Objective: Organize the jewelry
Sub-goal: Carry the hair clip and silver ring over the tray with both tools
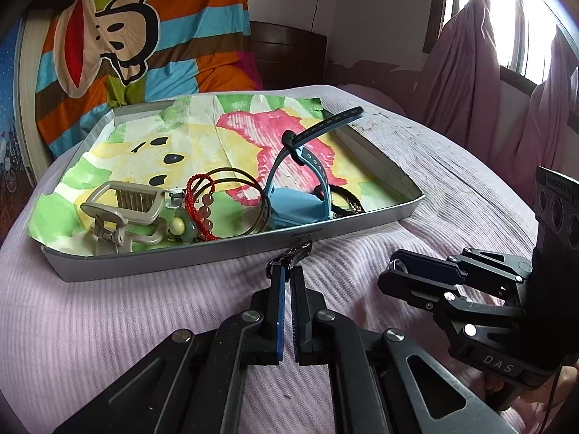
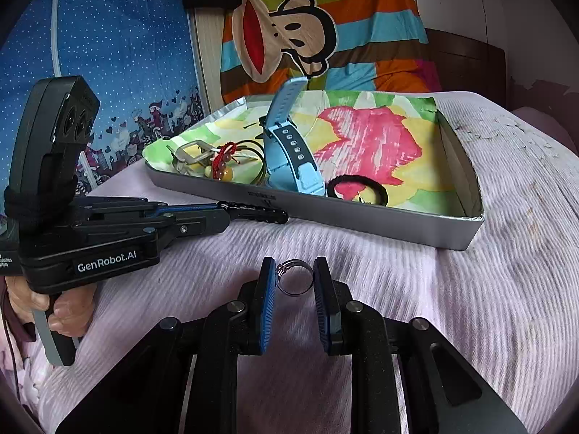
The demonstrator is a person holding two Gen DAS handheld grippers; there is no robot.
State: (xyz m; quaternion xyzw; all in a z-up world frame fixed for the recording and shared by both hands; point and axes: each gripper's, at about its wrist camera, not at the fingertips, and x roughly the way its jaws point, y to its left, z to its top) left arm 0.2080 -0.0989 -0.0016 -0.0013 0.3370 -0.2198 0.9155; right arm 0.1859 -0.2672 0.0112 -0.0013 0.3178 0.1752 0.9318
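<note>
A grey tray (image 1: 231, 253) lined with coloured paper sits on the pink bedspread, also in the right wrist view (image 2: 362, 217). It holds a blue watch (image 1: 300, 195), a beige hair claw (image 1: 123, 213), a red bead bracelet (image 1: 202, 209), thin bangles (image 1: 249, 188) and a black hair tie (image 2: 356, 190). My left gripper (image 1: 287, 271) is shut on a dark chain bracelet (image 2: 257, 212) just in front of the tray's near wall. My right gripper (image 2: 294, 275) holds a silver ring (image 2: 295, 277) between its fingers above the bedspread.
A striped monkey-print cloth (image 1: 126, 43) hangs behind the tray. A dark wooden headboard (image 1: 289, 54) and pink curtains (image 1: 470, 72) by a window stand at the back right. Blue patterned fabric (image 2: 108, 54) hangs on the left.
</note>
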